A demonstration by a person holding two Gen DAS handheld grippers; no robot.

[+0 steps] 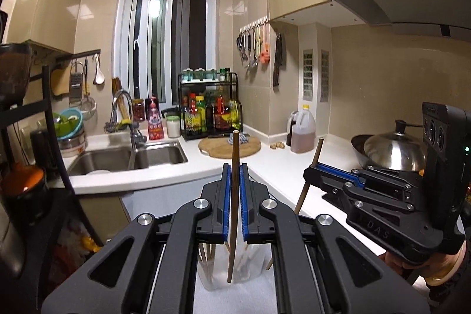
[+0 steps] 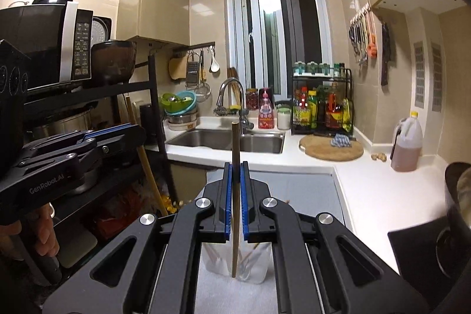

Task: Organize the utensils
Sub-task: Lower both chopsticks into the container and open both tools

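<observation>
My left gripper is shut on a brown wooden chopstick, held upright between the blue pads. Its lower end hangs over a clear plastic container that holds several chopsticks. My right gripper is shut on a second wooden chopstick, also upright, above the same clear container. In the left wrist view the right gripper shows at the right with its chopstick slanted. In the right wrist view the left gripper shows at the left.
A white counter runs along the right with a round wooden board, an oil jug, a wok with a steel lid and a condiment rack. A steel sink lies at the back left. A black shelf with a microwave stands left.
</observation>
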